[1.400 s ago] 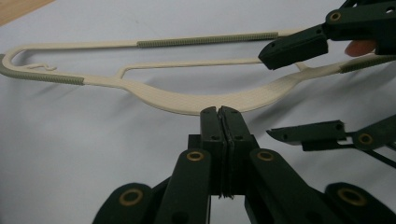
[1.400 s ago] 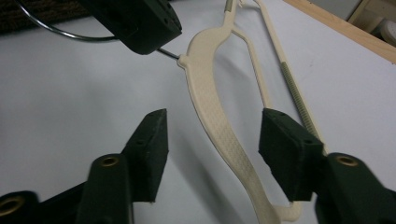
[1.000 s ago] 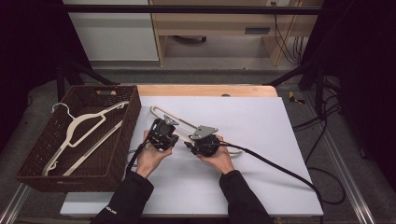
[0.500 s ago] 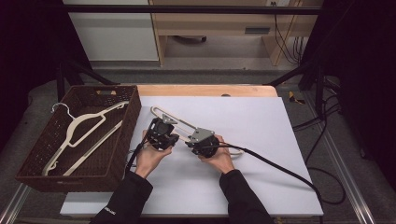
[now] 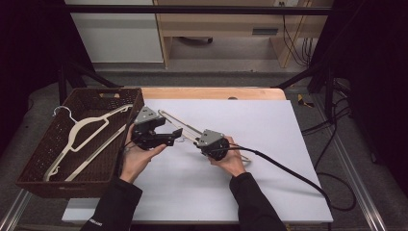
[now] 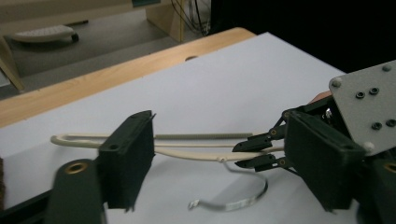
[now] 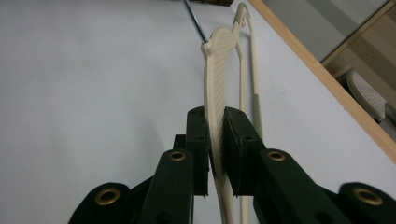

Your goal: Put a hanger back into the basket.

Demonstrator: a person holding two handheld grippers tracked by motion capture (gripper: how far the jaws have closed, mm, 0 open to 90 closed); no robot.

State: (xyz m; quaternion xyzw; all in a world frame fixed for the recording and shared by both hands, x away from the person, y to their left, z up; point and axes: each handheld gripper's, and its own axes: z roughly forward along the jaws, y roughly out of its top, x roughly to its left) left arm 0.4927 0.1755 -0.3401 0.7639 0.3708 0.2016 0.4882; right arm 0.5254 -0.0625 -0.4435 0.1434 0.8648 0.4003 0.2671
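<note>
A cream plastic hanger [image 5: 185, 127] with a metal hook [image 6: 233, 200] lies slanted across the white table top [image 5: 260, 115]. My right gripper [image 5: 199, 140] is shut on one arm of the hanger [image 7: 219, 70]; its jaws have just been closing, and both pads press on the plastic in the right gripper view [image 7: 215, 119]. My left gripper [image 5: 174, 134] is held above the table to the left of it. Its jaws have just been opening and now stand wide apart with nothing between the pads [image 6: 224, 172]. The hanger [image 6: 187, 145] lies beyond them.
A dark woven basket [image 5: 43, 183] stands at the table's left edge with a second cream hanger [image 5: 82, 132] in it. A black cable [image 5: 288, 168] trails from my right gripper to the right. A wooden strip [image 5: 211, 93] borders the far side.
The left gripper has opened, let go of the hanger, and lifted a little up and left toward the basket. The right hand has stayed put with its grip on the hanger.
</note>
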